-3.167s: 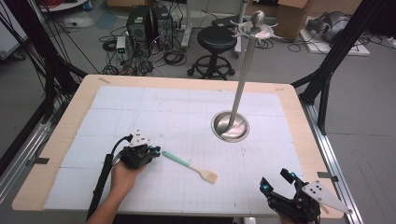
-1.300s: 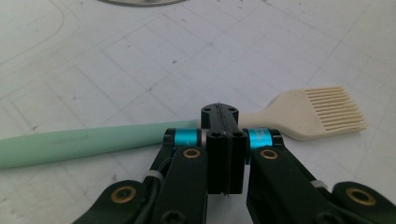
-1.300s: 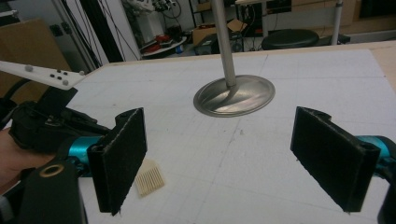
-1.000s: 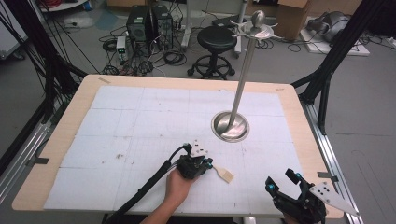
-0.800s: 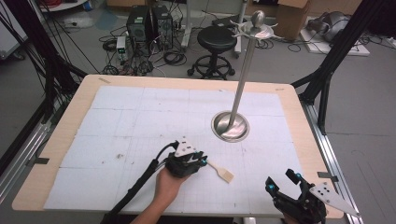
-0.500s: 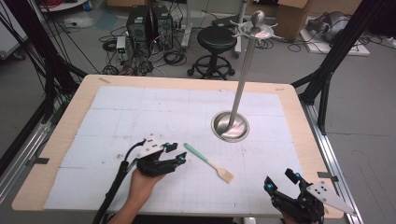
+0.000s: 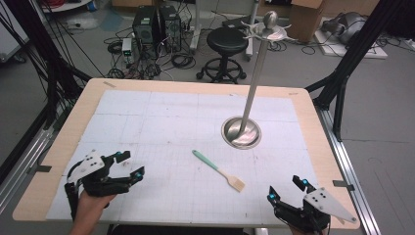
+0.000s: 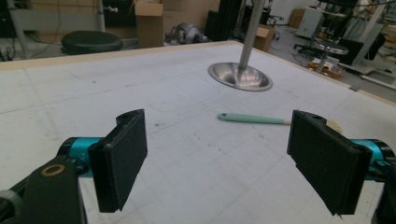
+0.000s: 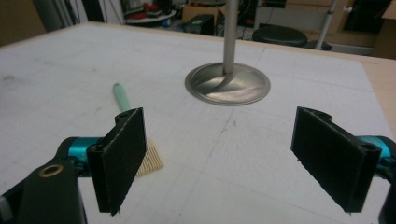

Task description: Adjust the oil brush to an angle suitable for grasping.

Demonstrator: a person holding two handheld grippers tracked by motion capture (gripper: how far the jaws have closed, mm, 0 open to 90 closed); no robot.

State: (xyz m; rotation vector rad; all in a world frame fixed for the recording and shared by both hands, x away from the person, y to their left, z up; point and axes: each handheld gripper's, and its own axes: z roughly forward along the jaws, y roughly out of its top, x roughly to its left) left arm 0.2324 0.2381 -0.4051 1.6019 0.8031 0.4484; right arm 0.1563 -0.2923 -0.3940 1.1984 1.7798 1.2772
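Note:
A pastry brush (image 7: pixel 219 170) with a mint-green handle and tan bristles lies flat on the white mat (image 7: pixel 161 122), near the middle front. My left gripper (image 7: pixel 131 164) hovers at the front left, well apart from the brush. Its jaws have just been opening and stand wide with nothing between them. In the left gripper view, the brush (image 8: pixel 252 119) lies ahead of the open left gripper (image 8: pixel 219 158). My right gripper (image 7: pixel 285 188) rests open at the front right corner. In the right gripper view (image 9: pixel 224 158) the brush handle (image 9: pixel 122 98) shows behind its left jaw.
A tall metal stand (image 7: pixel 241 132) with a round dish base and hooks on top rises from the mat's right centre, just beyond the brush. Its base (image 8: pixel 240 77) (image 9: pixel 227 84) shows in both gripper views. The wooden table edge (image 7: pixel 323 147) frames the mat.
My left gripper has let go of the brush's handle, opened, and drawn back to the left across the front of the table. The brush stays on the mat. The right gripper has kept still.

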